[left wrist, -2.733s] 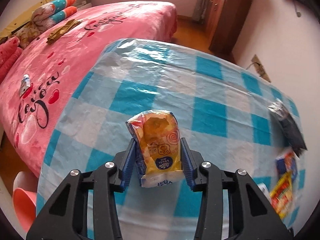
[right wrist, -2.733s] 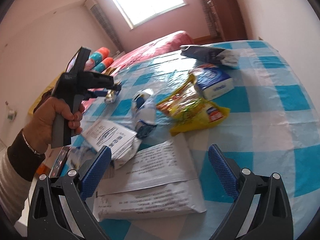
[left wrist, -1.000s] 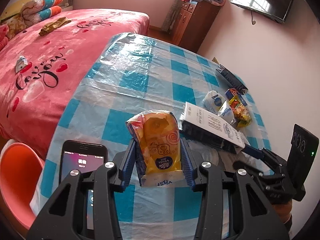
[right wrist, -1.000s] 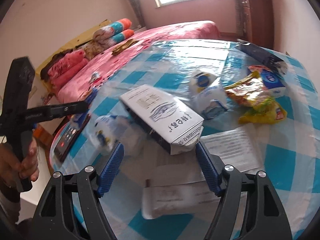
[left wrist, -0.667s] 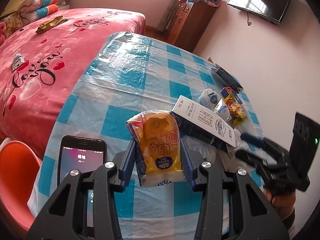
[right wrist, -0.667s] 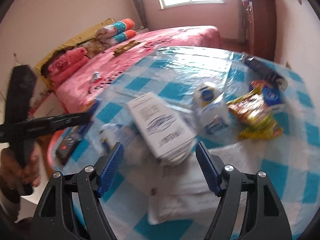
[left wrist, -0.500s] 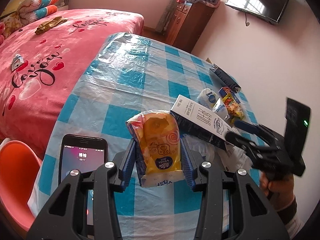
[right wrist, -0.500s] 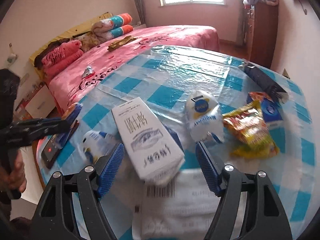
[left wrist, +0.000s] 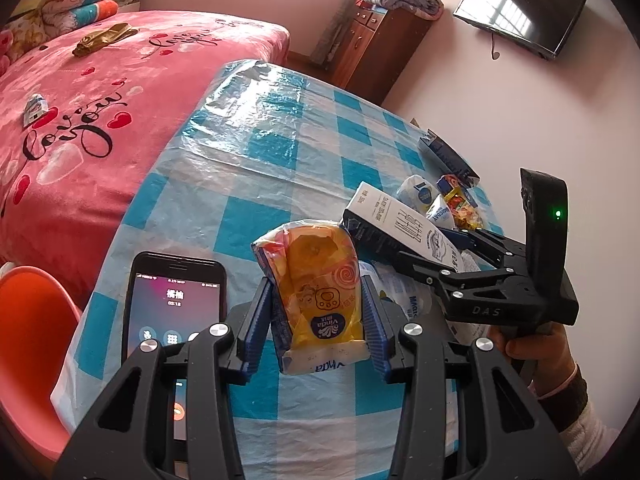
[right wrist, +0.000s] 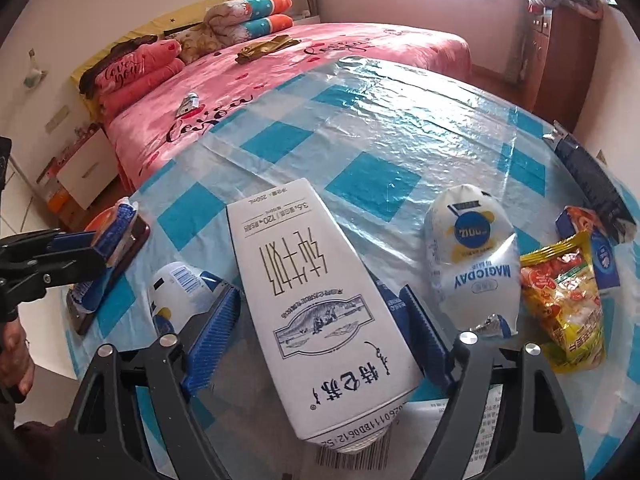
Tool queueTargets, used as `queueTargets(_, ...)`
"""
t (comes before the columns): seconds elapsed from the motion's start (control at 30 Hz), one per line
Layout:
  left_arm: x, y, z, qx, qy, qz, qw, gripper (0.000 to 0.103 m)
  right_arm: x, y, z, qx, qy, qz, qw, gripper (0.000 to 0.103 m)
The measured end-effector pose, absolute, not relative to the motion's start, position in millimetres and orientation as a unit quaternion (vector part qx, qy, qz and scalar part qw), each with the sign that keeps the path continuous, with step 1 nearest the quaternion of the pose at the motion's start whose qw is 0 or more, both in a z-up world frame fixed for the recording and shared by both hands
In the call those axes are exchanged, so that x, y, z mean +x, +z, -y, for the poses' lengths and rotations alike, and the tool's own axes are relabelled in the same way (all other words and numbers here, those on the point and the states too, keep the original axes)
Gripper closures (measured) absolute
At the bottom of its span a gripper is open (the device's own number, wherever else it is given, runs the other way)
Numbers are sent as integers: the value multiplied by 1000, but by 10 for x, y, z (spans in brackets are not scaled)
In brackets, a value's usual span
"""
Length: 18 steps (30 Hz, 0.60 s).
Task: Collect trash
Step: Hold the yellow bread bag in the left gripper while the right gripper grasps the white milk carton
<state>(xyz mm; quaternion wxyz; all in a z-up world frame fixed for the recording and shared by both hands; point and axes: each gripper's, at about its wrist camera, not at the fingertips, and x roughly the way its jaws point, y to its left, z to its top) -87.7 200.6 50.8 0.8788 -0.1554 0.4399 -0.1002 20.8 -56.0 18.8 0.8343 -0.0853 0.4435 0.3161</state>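
Observation:
My left gripper (left wrist: 316, 320) is shut on a yellow Vinda tissue pack (left wrist: 316, 284) and holds it above the checked table (left wrist: 280, 152). My right gripper (right wrist: 320, 328) is shut on a white milk carton (right wrist: 316, 300) and lifts it off the table; it also shows in the left wrist view (left wrist: 452, 264) with the carton (left wrist: 396, 220). More trash lies on the table: a white Magicday pouch (right wrist: 472, 264), a second white pouch (right wrist: 176, 296), a yellow snack wrapper (right wrist: 564, 300), a blue tissue pack (right wrist: 600, 248) and a dark box (right wrist: 592, 180).
A lit phone (left wrist: 172, 300) lies on the table by my left gripper. An orange chair (left wrist: 28, 340) stands at the table's left edge. A pink bed (left wrist: 80, 92) is beyond, a wooden cabinet (left wrist: 376, 48) at the back. Papers (right wrist: 492, 420) lie under the carton.
My right gripper has closed on the milk carton and raised it. My left gripper still holds the tissue pack and has barely moved over the last half second.

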Motion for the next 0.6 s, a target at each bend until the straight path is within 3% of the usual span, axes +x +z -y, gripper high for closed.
queueTargets(0.1, -885, 517, -2003, -155, -102, -437, 880, 58, 196, 188, 556, -90, 311, -441, 837, 36)
queueTargets(0.6, -948, 548, -1979, -160, -117, -430, 881, 58, 14, 386, 710, -83, 255, -405, 874, 37)
